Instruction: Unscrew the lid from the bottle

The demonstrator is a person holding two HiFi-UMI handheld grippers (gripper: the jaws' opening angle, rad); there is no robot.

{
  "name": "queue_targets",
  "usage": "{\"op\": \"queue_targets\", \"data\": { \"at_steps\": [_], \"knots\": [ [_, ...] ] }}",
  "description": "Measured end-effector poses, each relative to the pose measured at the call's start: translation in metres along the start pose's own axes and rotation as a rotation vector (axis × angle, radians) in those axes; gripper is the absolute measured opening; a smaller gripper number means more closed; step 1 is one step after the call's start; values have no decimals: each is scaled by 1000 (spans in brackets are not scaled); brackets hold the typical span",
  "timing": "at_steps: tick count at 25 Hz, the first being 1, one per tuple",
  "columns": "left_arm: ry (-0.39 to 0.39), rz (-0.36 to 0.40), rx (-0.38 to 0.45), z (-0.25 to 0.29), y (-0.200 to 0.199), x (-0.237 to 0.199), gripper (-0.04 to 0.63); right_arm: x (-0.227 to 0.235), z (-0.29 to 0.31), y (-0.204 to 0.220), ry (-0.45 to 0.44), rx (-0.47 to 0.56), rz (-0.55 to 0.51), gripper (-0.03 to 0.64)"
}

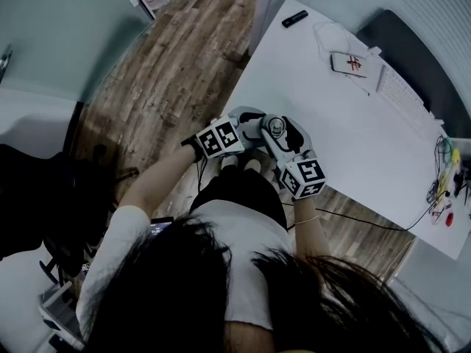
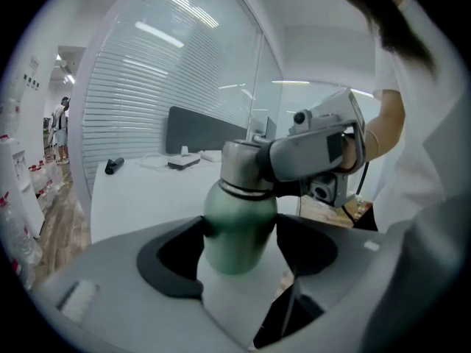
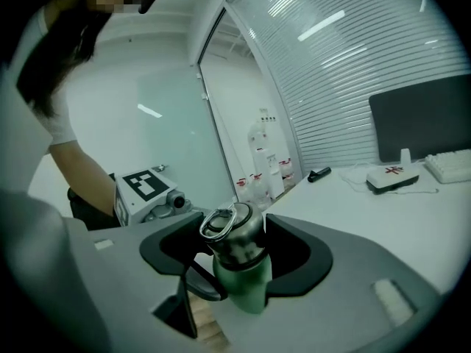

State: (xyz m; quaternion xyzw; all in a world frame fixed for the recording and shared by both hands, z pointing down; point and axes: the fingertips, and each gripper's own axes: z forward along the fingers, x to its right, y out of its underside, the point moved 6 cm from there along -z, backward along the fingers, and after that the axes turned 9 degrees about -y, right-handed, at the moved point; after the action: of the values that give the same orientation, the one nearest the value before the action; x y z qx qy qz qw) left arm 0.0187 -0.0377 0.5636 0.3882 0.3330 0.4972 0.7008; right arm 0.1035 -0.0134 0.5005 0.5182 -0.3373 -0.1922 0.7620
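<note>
1. Your left gripper (image 2: 239, 245) has its jaws closed on the green body of the bottle (image 2: 237, 226), and both dark pads press against its sides.
2. Your right gripper (image 3: 232, 247) has its jaws wide apart around the metal lid (image 3: 234, 234). The pad at 3 o'clock lies against the lid, but a gap shows at 9 o'clock, so the lid is not clamped.
3. The lid sits on the bottle's neck. In the right gripper view its ring handle leans toward 11 o'clock.
4. In the head view you hold the bottle over your lap, just off the near edge of the white bench (image 1: 353, 138). The left marker cube (image 1: 219, 138) is at 9 o'clock from the lid, and the right one is at 5 o'clock.
5. A white keyboard (image 1: 401, 94) lies on the bench at 2 o'clock, well apart from the bottle.
</note>
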Motion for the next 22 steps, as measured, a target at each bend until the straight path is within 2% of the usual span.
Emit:
{"op": "queue_targets", "data": {
  "at_steps": [4,10,14,17,22],
  "knots": [
    [59,41,-18,0,-1,-2,362,5,0,-2,-152,-65,-54,265],
    [185,118,-48,1,-3,-10,362,15,6,-6,-439,-170,-93,265],
    [271,196,-82,3,-4,-14,362,21,9,-7,-605,-225,-101,264],
    [325,246,-110,4,-3,-17,357,23,11,-9,-701,-261,-115,264],
    [381,261,-124,3,-4,-21,357,23,18,-14,-796,-316,-144,262]
  ]
}}
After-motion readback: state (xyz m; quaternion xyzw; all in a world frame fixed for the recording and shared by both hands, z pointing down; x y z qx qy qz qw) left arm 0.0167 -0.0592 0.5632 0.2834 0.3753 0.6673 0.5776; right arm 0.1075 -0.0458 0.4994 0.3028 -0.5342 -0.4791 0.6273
